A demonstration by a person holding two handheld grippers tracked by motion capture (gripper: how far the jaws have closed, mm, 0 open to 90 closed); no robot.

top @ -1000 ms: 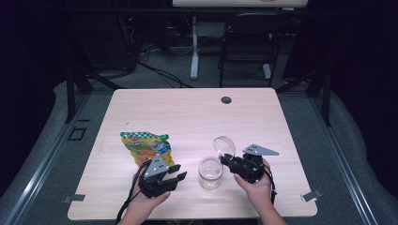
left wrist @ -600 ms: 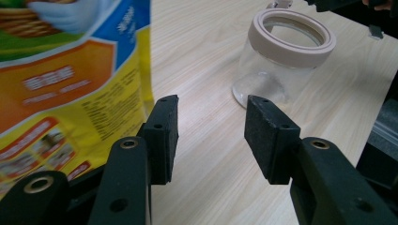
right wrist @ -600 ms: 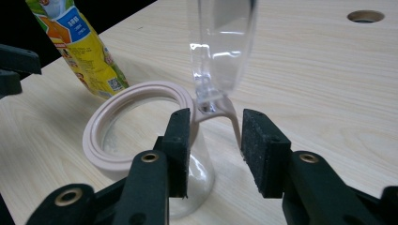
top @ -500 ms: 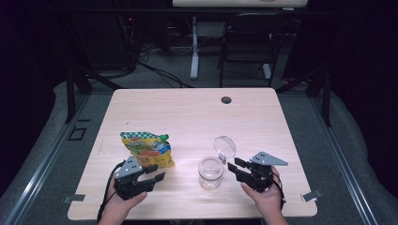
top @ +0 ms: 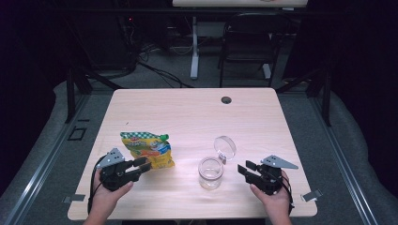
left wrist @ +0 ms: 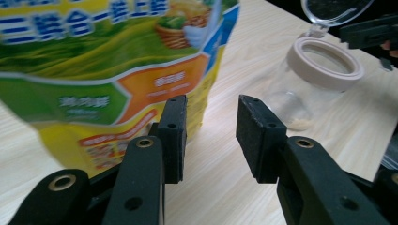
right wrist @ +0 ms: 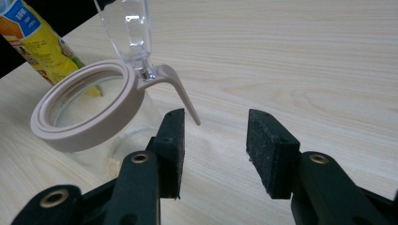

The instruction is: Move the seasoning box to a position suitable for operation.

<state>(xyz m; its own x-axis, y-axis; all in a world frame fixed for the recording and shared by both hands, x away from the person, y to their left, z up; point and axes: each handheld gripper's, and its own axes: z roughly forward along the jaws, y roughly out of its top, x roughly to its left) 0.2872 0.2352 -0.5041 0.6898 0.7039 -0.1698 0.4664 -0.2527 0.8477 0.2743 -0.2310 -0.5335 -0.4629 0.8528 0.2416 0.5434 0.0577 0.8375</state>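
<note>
Both claws gape empty: left gripper [left wrist: 209, 136] beside the soft, crinkly, likely light snack pouch [left wrist: 108, 61], best pinched at its edge; right gripper [right wrist: 216, 150] near the rigid, slippery, breakable flip-lid jar [right wrist: 89, 112].

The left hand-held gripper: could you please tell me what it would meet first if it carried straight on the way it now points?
Probably the lower edge of the snack bag: the open left hand-held gripper has one jaw right beside it, while the gap itself looks over bare table. The jar stands farther off to one side.
</note>
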